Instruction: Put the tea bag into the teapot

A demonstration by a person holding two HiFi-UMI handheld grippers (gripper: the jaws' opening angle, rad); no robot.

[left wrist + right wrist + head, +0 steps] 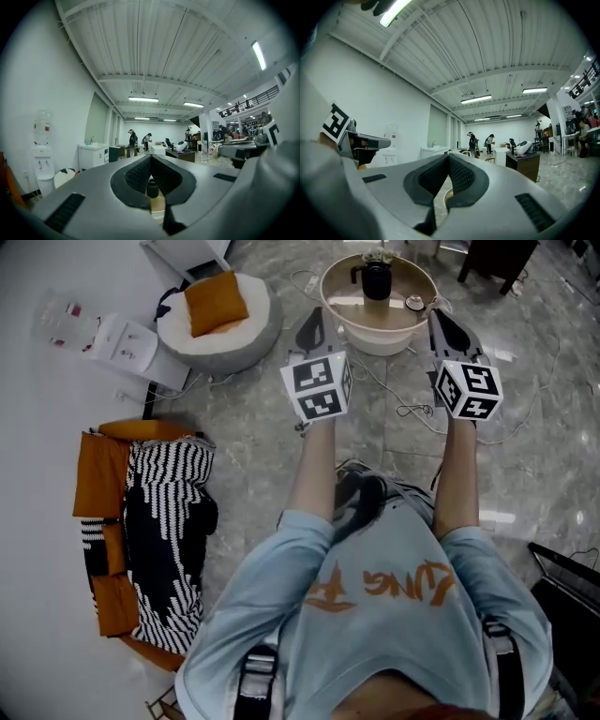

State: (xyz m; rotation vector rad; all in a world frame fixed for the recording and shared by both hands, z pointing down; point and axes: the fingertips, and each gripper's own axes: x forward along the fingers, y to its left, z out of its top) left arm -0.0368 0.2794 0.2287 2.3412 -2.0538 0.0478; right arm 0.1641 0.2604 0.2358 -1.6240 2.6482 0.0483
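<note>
Head view: black teapot [376,279] upright on the round tabletop [342,285], ahead of and between the left hand-held gripper [313,326] and right hand-held gripper [446,326], apart from both. Beside teapot, a small pale item [413,303], too small to tell. Gripper views: both pairs of jaws pressed together, tips touching, nothing held.

Bright open hall, grey marble floor [253,427].
White wall [61,117], strip lights [143,99] overhead; a water dispenser [122,343], round pouf [217,324], orange striped sofa [169,521].
</note>
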